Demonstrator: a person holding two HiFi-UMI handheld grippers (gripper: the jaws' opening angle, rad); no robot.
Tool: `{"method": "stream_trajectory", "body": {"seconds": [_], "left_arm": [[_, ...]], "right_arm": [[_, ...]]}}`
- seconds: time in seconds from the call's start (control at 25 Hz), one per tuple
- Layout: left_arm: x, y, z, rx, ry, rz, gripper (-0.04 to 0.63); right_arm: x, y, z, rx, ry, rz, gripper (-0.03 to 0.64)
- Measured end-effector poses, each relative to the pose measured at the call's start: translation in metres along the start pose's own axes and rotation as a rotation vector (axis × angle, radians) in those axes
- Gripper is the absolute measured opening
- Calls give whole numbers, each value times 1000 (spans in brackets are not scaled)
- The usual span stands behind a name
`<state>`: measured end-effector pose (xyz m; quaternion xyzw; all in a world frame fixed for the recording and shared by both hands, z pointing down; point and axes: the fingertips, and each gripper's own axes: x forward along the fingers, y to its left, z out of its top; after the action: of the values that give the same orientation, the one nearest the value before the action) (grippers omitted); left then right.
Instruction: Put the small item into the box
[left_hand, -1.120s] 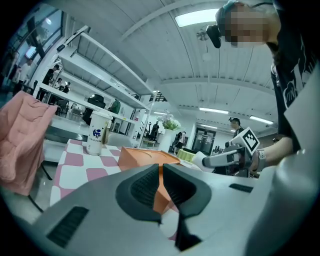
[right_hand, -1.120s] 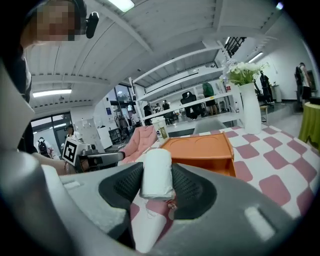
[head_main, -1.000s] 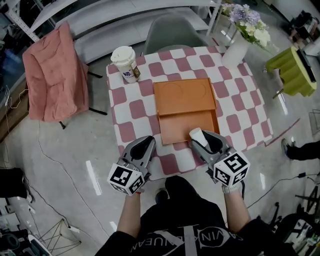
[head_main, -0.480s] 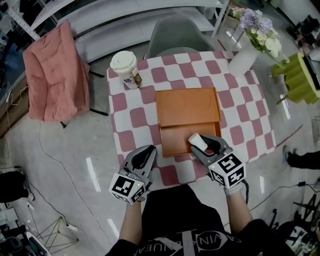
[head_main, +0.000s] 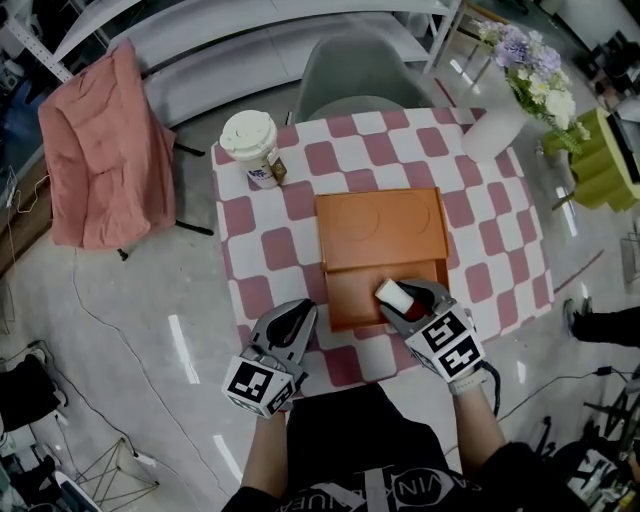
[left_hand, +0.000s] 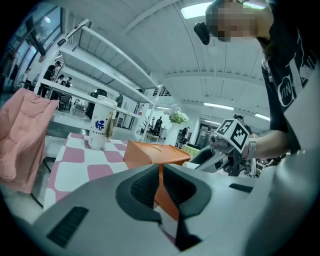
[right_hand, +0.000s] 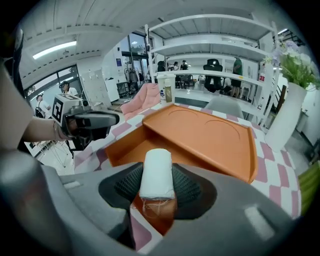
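Checked table (head_main: 265, 250): roll (right_hand: 156, 172) pinched by R gripper (right_hand: 160, 187) over box (right_hand: 200, 135); L gripper (left_hand: 161, 185) closed, empty.

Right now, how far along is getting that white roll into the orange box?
Done: the orange box lies open, and the right gripper is shut on the white roll. In hand: the roll hangs over its open half. Left: lower and release it. The left gripper is shut, empty.

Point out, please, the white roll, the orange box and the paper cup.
roll (right_hand: 156, 172), right gripper view, middle of its white side.
box (head_main: 380, 228), head view, its bare flat panel.
cup (head_main: 249, 136), head view, its white lid.
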<state>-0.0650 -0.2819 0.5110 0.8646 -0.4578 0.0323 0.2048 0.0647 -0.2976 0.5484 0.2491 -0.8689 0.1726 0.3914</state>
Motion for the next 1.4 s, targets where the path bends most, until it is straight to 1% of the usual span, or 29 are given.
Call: {"method": "stream_trajectory", "body": {"seconds": [0.08, 0.24, 0.44, 0.6, 0.96, 1.4], "left_arm": [[3, 2, -1, 2, 7, -9, 28], [7, 3, -6, 7, 19, -22, 28], [8, 5, -3, 1, 22, -22, 28], [5, 8, -2, 0, 24, -11, 28], [0, 15, -2, -4, 19, 8, 28], [3, 13, -4, -20, 16, -1, 28]], "right_arm": [[5, 1, -1, -42, 44, 4, 184], [15, 4, -4, -162, 128, 14, 184], [27, 10, -4, -223, 175, 55, 184], [36, 12, -7, -286, 227, 69, 184], [42, 12, -9, -322, 261, 92, 184], [35, 10, -9, -291, 227, 93, 190]]}}
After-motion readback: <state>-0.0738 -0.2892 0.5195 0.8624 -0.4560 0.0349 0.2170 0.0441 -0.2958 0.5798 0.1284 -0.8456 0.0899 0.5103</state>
